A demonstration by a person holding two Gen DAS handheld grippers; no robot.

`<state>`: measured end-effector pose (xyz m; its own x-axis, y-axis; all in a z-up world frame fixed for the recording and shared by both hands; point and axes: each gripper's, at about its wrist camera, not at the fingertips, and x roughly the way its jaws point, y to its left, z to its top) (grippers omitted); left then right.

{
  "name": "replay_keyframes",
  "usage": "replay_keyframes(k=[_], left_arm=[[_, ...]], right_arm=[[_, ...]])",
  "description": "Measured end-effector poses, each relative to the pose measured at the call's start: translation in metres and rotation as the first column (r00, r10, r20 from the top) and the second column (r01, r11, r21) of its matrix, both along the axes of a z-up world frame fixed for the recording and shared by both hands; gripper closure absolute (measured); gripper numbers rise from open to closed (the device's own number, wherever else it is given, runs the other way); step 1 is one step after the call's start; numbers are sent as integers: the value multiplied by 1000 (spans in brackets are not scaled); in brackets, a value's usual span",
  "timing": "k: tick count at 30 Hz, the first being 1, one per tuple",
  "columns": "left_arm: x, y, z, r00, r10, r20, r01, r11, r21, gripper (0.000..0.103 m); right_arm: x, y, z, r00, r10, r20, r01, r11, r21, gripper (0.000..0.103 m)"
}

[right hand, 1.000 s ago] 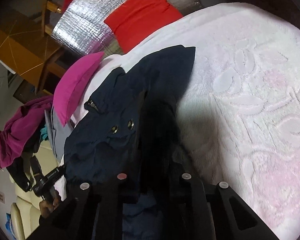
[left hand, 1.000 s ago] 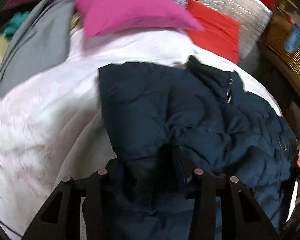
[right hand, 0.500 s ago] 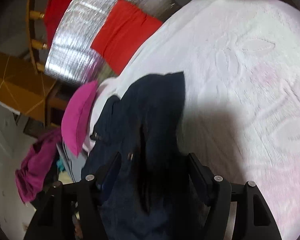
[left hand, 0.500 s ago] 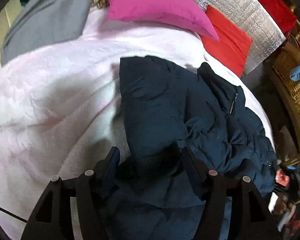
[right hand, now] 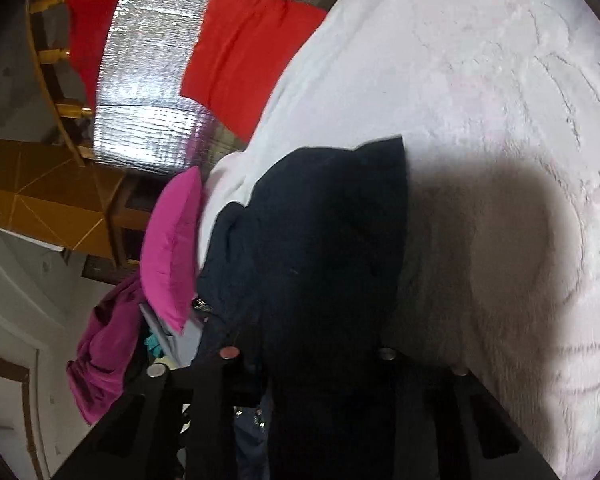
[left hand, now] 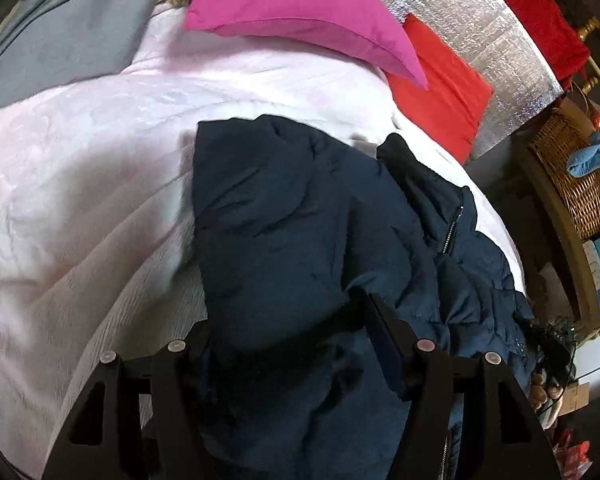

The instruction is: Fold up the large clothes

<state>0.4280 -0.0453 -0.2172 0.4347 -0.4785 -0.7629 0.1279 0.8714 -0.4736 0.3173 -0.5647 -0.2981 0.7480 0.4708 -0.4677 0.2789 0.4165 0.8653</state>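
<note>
A dark navy puffer jacket [left hand: 300, 220] lies on a pale pink bedspread [left hand: 80, 160], its collar and zipper to the right. My left gripper [left hand: 292, 320] is shut on the jacket's near edge, with fabric bunched between the fingers. In the right wrist view the jacket [right hand: 320, 220] hangs from my right gripper [right hand: 308, 344], which is shut on its fabric above the bedspread [right hand: 500, 120]. The fingertips of both grippers are hidden by cloth.
A magenta pillow [left hand: 292, 12] and a red pillow [left hand: 440, 80] lie at the head of the bed against a silver foil panel [left hand: 480, 20]. A grey garment [left hand: 60, 28] lies at the far left. A wicker basket [left hand: 572, 168] stands right of the bed.
Both grippers have lifted and pulled the jacket along the bed. The right wrist view has rolled, and the jacket hangs more bunched under the right gripper. Both stay shut on the fabric.
</note>
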Motion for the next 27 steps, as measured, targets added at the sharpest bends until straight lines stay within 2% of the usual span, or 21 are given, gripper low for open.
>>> replay_keyframes(k=[6, 12, 15, 18, 20, 21, 22, 25, 27], left_arm=[[5, -23, 3, 999, -29, 36, 28, 999, 46, 39], [2, -47, 7, 993, -92, 69, 86, 993, 83, 39], [1, -45, 7, 994, -92, 56, 86, 992, 95, 39], [-1, -28, 10, 998, -63, 24, 61, 996, 65, 38], [-8, -16, 17, 998, -55, 27, 53, 997, 55, 37], [-12, -9, 21, 998, -50, 39, 48, 997, 55, 37], [-16, -5, 23, 998, -46, 45, 44, 998, 55, 37], [-26, 8, 26, 998, -48, 38, 47, 998, 40, 37], [-32, 8, 22, 999, -52, 17, 51, 997, 57, 37]], right_arm=[[-6, 6, 27, 999, -36, 29, 41, 986, -164, 84], [-35, -8, 38, 991, -122, 63, 132, 968, -211, 85], [-44, -16, 32, 989, -141, 47, 147, 972, -185, 85], [-46, -18, 23, 991, -133, -6, 131, 980, -151, 77], [-55, -23, 19, 989, -146, -32, 143, 986, -91, 58], [-61, -26, 18, 988, -150, -25, 148, 987, -64, 36], [-68, -27, 20, 988, -154, -19, 153, 987, -47, 29], [-90, -27, 28, 988, -151, -16, 150, 987, -60, 29], [-102, -24, 31, 990, -140, -29, 137, 987, -80, 29]])
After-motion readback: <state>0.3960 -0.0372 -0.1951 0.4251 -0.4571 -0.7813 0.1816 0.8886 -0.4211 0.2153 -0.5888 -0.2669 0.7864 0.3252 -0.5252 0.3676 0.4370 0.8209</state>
